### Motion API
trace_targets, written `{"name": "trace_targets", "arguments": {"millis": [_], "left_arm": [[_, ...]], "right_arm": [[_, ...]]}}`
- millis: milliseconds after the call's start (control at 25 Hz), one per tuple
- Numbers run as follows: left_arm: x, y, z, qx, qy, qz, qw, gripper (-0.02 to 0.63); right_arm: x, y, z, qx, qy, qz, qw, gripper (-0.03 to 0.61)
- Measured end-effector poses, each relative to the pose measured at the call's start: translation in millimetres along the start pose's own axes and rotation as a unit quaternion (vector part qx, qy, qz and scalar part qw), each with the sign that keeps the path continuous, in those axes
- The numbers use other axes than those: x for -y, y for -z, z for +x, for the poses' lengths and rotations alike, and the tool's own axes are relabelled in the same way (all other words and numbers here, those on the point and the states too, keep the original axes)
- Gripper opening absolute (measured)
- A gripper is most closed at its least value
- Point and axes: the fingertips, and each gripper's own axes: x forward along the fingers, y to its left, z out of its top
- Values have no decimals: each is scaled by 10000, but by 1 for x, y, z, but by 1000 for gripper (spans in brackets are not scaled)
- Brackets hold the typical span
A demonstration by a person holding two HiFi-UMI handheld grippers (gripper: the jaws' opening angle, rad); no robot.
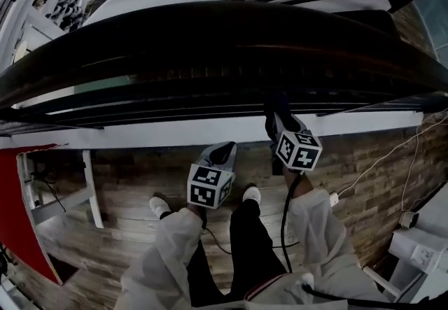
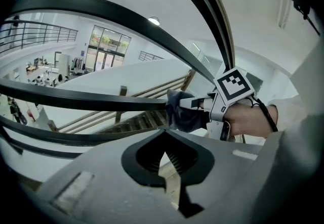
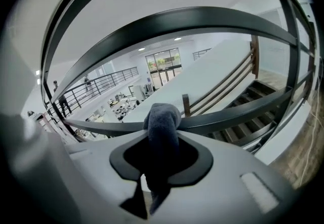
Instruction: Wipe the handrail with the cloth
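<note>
The broad dark handrail (image 1: 210, 32) curves across the head view, with thinner rail bars beneath it. My right gripper (image 1: 278, 120) reaches up to those bars and is shut on a dark grey-blue cloth (image 3: 162, 119). The cloth bulges out of the jaws and presses against one dark rail bar (image 3: 233, 116). In the left gripper view the same cloth (image 2: 181, 113) sits at the end of a bar (image 2: 101, 100), with the right gripper (image 2: 195, 102) behind it. My left gripper (image 1: 225, 150) hangs lower, apart from the railing. Its jaws (image 2: 164, 134) are shut with nothing between them.
A wooden floor (image 1: 126, 182) lies below me with the person's legs and white shoes (image 1: 250, 194). A white cable (image 1: 371, 165) runs to a socket box (image 1: 409, 218) at right. A red panel (image 1: 17, 210) stands at left. Stairs (image 3: 253, 127) descend beyond the railing.
</note>
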Motion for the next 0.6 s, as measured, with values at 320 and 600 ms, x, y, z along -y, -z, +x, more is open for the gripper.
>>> {"name": "trace_targets", "arguments": {"millis": [320, 600], "left_arm": [[-135, 23, -130, 271, -664, -456, 9964, 3], [-258, 59, -245, 534, -1414, -944, 9840, 3]], "right_arm": [[-226, 43, 40, -417, -957, -620, 9926, 80], [-397, 84, 76, -672, -1643, -1049, 9785, 80]]}}
